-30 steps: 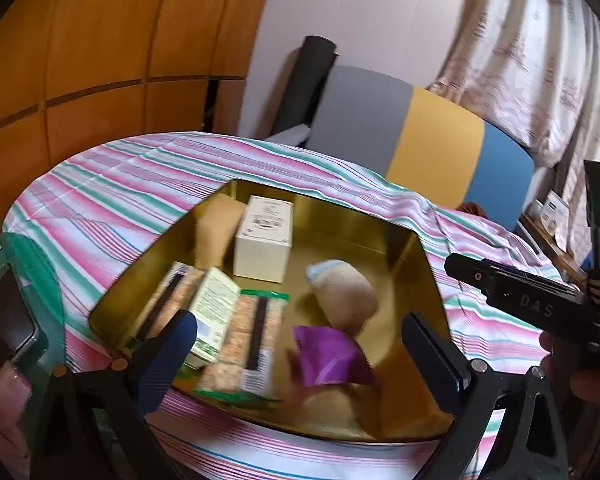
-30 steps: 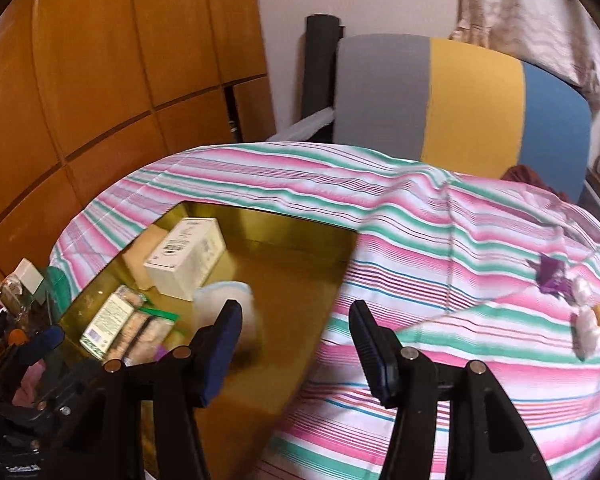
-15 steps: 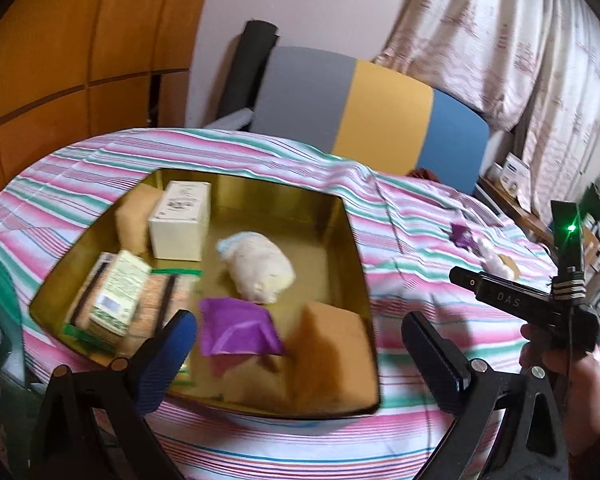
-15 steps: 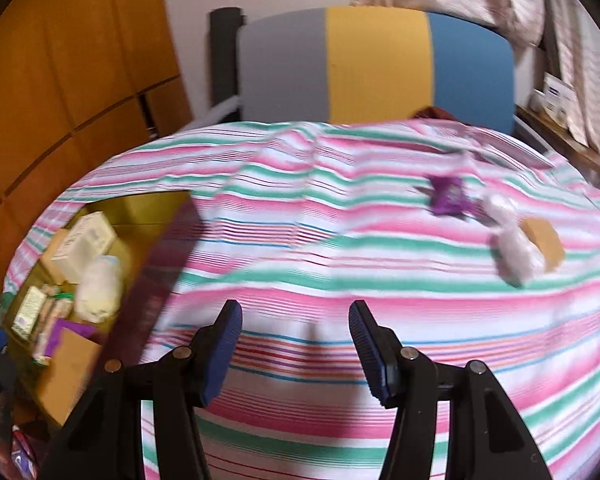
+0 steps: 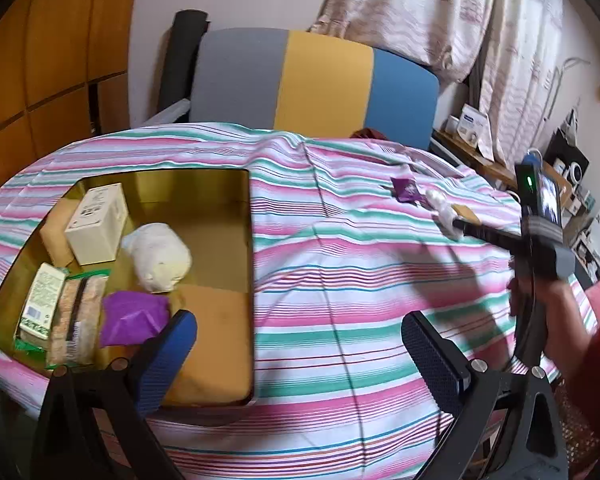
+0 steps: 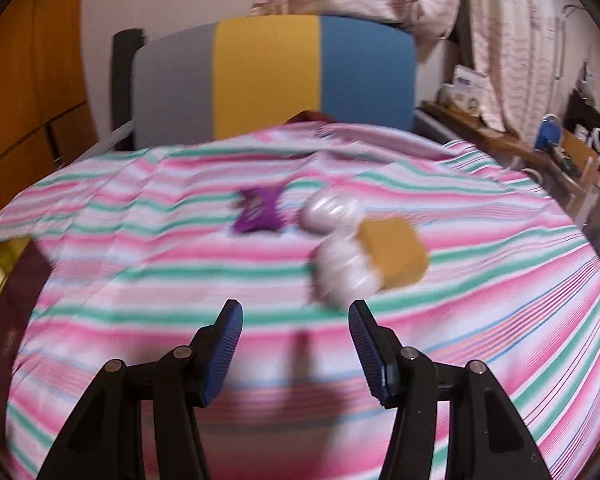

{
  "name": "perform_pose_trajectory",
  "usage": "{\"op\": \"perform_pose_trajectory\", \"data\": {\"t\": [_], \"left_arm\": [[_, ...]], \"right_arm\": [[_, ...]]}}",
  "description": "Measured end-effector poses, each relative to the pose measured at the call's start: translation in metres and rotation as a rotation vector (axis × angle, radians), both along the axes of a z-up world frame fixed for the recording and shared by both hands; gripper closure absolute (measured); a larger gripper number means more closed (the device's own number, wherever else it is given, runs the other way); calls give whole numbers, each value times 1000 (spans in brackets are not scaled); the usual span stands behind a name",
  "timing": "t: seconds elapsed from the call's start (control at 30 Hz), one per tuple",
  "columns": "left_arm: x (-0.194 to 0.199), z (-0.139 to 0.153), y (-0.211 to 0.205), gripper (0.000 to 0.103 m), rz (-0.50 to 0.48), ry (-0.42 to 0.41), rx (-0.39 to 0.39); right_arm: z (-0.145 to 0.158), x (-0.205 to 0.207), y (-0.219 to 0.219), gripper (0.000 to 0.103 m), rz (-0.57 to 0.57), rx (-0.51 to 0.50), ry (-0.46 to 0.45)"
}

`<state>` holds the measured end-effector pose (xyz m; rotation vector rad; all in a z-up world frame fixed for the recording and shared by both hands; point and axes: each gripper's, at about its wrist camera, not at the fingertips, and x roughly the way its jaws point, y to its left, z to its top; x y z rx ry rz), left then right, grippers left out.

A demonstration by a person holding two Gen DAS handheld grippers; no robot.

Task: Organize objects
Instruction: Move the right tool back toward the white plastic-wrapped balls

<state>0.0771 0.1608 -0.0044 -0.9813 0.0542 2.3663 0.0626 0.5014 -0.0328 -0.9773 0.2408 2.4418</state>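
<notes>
A gold tray (image 5: 220, 178) on the striped cloth holds a white box (image 5: 96, 222), a white pouch (image 5: 158, 256), a purple packet (image 5: 132, 318), a tan block (image 5: 216, 336) and flat packets (image 5: 76, 320). My left gripper (image 5: 300, 364) is open and empty by the tray's near right corner. My right gripper (image 6: 296, 344) is open and empty, a little short of a loose purple packet (image 6: 258, 210), two white pouches (image 6: 340, 268) and a tan block (image 6: 396, 254). These loose items also show in the left wrist view (image 5: 408, 190).
A chair (image 6: 268, 76) with grey, yellow and blue back stands behind the table. A cluttered shelf (image 6: 572, 156) is at the right. Wooden panels (image 5: 40, 60) line the left wall. The right gripper's body and hand (image 5: 540, 248) show in the left wrist view.
Both grippers have swung right, away from the tray. The right gripper now faces the loose items on the cloth and is closer to them. Both stay open.
</notes>
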Motion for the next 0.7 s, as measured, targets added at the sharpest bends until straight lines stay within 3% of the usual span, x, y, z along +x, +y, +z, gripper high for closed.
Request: {"op": "perform_pose_trajectory", "data": {"t": [0.23, 0.47, 0.7], "left_arm": [[2, -2, 20, 0, -34, -28, -16], [4, -4, 32, 0, -58, -39, -39], [8, -7, 40, 0, -72, -50, -53]], "right_arm": [[4, -23, 38, 47, -21, 11, -10], [-22, -43, 50, 47, -8, 25, -111], [-30, -44, 48, 65, 13, 29, -100]]}}
